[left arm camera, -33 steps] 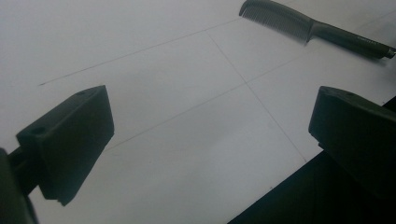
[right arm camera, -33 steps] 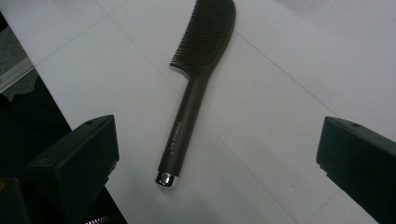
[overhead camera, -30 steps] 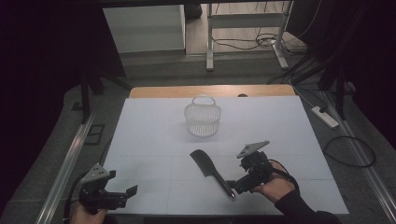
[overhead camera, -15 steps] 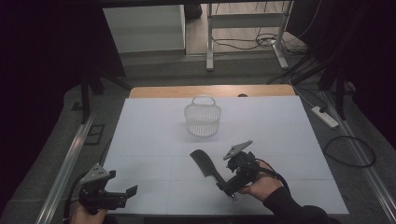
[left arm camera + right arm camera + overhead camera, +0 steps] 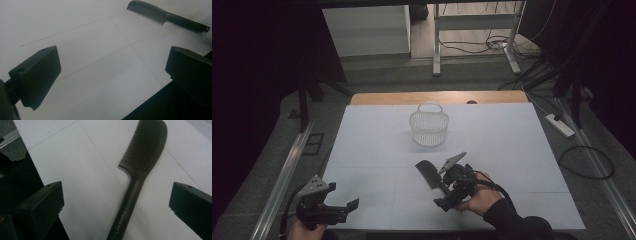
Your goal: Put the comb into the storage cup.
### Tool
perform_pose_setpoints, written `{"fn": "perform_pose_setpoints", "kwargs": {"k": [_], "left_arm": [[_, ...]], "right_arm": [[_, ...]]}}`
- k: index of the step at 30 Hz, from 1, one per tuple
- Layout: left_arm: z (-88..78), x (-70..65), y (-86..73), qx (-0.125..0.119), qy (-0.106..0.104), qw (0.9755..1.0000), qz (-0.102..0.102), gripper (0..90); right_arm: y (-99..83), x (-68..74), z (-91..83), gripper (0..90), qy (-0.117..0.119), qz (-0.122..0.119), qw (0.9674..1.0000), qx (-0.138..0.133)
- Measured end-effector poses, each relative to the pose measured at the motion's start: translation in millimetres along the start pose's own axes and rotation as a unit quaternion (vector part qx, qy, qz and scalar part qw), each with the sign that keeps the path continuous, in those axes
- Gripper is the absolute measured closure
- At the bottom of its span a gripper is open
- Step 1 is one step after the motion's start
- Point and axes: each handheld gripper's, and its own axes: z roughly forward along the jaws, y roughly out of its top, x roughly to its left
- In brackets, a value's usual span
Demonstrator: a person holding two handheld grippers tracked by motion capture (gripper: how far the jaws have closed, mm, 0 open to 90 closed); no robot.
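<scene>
While both tongs gape empty, right tongs straddle the handle of a dark, fine-toothed comb lying flat on the white table; left tongs well apart.

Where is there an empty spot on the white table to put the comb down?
Wide bare patches lie left of the basket and right of it, out to the table's edges. The stretch between the left claw and the comb is free too. It is crowded around the right claw.
</scene>
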Motion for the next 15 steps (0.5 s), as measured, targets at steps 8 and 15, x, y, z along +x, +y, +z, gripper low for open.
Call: {"fn": "perform_pose_setpoints", "kwargs": {"k": [8, 15], "left_arm": [[0.0, -0.2, -0.1, -0.001, 0.0, 1.0, 0.001, 0.8], [-0.4, 0.0, -0.3, -0.002, -0.001, 1.0, 0.002, 0.8]], "right_arm": [[-0.2, 0.5, 0.1, 42.3, 0.016, -0.017, 0.9997, 0.0], [-0.1, -1.4, 4.5, 89.2, 0.052, -0.043, 0.9976, 0.015]]}}
